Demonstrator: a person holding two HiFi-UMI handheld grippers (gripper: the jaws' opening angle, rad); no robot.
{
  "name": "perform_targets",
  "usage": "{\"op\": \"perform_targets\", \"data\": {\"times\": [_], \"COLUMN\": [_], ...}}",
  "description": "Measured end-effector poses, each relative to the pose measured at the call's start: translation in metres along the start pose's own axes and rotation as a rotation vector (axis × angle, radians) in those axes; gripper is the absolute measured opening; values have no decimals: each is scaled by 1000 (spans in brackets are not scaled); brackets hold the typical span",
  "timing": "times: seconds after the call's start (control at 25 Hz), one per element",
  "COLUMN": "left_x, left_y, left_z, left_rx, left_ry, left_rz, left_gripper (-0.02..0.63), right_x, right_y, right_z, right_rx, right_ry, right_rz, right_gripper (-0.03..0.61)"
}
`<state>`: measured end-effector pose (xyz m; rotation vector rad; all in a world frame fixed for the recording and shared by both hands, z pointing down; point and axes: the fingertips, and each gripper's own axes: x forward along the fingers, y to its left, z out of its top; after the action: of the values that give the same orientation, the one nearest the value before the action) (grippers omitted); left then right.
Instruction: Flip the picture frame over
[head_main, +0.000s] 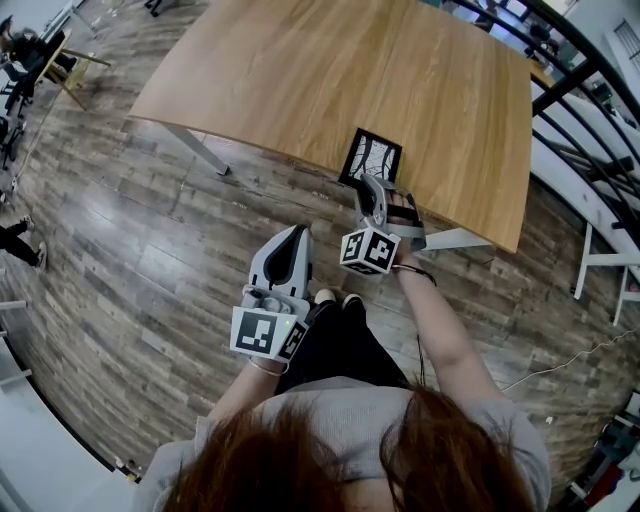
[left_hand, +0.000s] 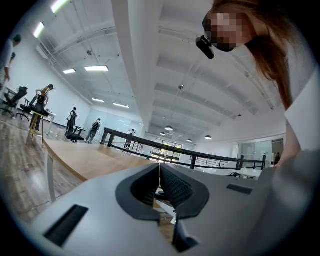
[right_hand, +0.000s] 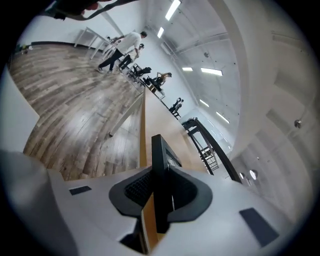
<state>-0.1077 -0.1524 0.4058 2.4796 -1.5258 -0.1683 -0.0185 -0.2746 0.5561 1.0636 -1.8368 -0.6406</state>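
The black picture frame (head_main: 372, 157) lies at the near edge of the wooden table (head_main: 330, 70), with its picture side up. My right gripper (head_main: 374, 186) reaches over that edge and is shut on the frame's near rim. In the right gripper view the dark rim (right_hand: 159, 150) stands edge-on between the two pads. My left gripper (head_main: 293, 240) hangs over the floor in front of the table, apart from the frame. Its jaws meet in the left gripper view (left_hand: 160, 172) with nothing between them.
A black railing (head_main: 580, 90) runs past the table's right side. White table legs (head_main: 200, 150) stand under the near edge. Office chairs and people (head_main: 25, 60) are far off at the left. The person's shoes (head_main: 335, 297) stand on the plank floor just below the grippers.
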Motion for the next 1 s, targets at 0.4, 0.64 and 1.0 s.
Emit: {"op": "perform_targets", "data": {"times": [0.4,0.64,1.0], "left_x": [2,10,18], "left_y": [-3,-5,-10], "left_z": [7,9,7], "left_rx": [-16,-24,-18], "left_ry": [-18,-16,-5], "left_rz": [-27,-36,-60], "left_gripper": [8,8,8], "right_x": [-20,-33,-49], "right_y": [-36,-76,-95], "right_z": [21,25,-12], "right_rx": [301,789,1614], "right_ry": [-78,-204,-373], "right_rz": [-27,-102,-287], "right_gripper": [87,87,86]}}
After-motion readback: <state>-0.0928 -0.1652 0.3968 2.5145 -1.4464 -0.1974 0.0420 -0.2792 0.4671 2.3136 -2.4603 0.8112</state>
